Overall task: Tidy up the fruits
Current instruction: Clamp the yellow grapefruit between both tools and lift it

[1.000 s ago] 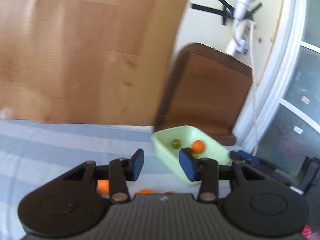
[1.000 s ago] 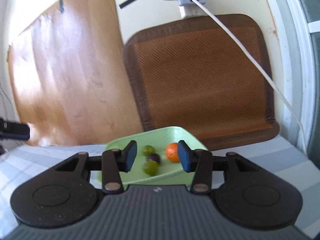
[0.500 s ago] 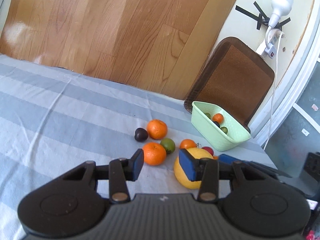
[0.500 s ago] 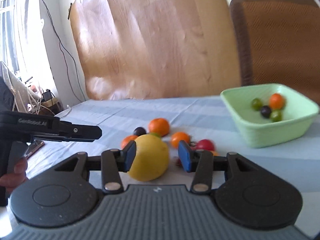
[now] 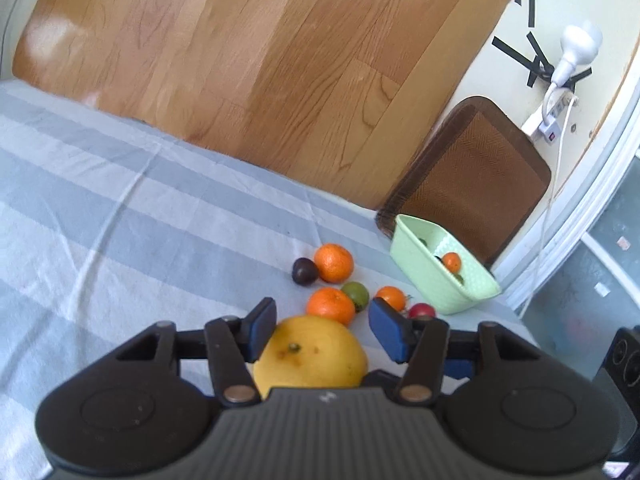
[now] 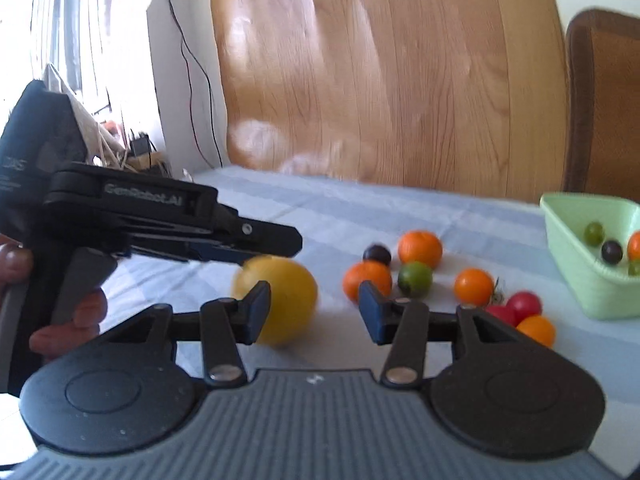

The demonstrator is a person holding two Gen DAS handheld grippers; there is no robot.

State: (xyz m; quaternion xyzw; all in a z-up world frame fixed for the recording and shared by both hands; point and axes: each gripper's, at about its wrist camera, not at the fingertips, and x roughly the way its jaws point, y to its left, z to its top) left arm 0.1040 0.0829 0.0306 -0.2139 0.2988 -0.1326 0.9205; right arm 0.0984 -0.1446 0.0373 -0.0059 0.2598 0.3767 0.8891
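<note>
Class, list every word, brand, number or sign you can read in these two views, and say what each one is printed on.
"GenRobot.AI": on the side of the left tool, seen from the right wrist view, slightly blurred.
Pale lettering on the dark body behind it: too blurred to read.
Small white mark on each tool's ribbed grey base: a logo, not legible text.

Left gripper [image 5: 322, 330] sits wide open over a big yellow citrus [image 5: 312, 356] on the striped bench [image 5: 120, 216]. Small oranges and a plum cluster at 12 o'clock, green basket [image 5: 424, 280] at 2.
</note>
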